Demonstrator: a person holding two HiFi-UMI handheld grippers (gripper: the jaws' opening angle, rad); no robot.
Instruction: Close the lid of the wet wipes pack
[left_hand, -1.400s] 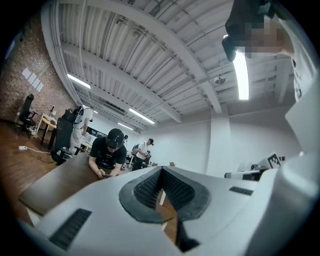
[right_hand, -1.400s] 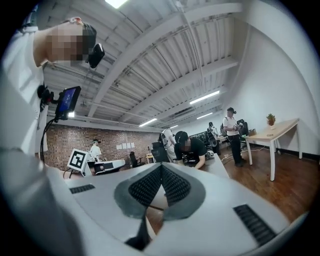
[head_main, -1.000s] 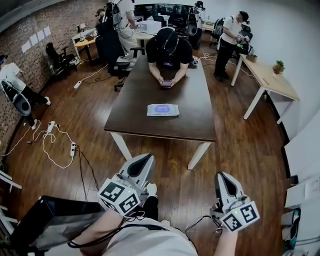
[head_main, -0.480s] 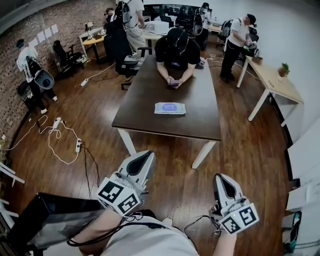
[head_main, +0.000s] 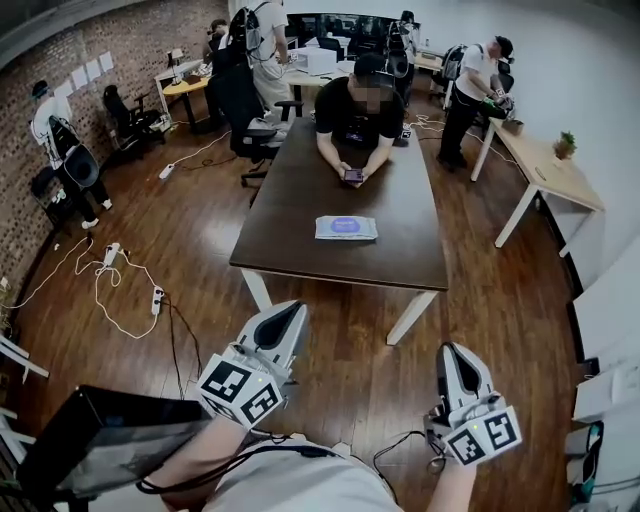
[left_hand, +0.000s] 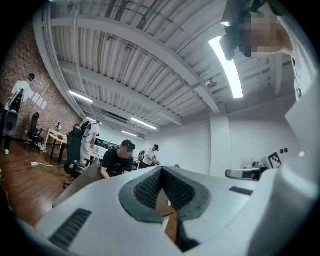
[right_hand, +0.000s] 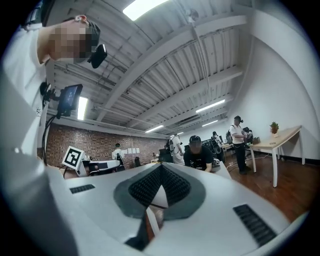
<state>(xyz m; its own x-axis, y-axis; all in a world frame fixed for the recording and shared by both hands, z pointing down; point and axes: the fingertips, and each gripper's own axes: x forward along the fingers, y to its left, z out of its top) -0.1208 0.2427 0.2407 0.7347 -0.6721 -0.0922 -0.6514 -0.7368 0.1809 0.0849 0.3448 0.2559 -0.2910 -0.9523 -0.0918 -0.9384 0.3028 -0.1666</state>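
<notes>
The wet wipes pack (head_main: 346, 228), white with a blue label, lies flat on the dark wooden table (head_main: 290, 215), towards its near end. From here I cannot tell how its lid stands. Both grippers hang low in the head view, over the floor and well short of the table. My left gripper (head_main: 296, 311) points at the table with its jaws closed tip to tip and nothing between them. My right gripper (head_main: 452, 351) is likewise shut and empty. The left gripper view shows the left gripper (left_hand: 161, 170) aimed level across the room, and the right gripper view shows the right gripper (right_hand: 161, 166) the same.
A person (head_main: 358, 112) sits at the table's far end holding a phone (head_main: 353, 175). Cables and a power strip (head_main: 156, 300) lie on the floor at left. A light wooden desk (head_main: 545, 165) stands at right. Office chairs and standing people fill the back. A black case (head_main: 100, 440) sits at bottom left.
The table and pack have shifted nearer and slightly right in the head view as I moved towards them. Both grippers stay shut and low in the frame.
</notes>
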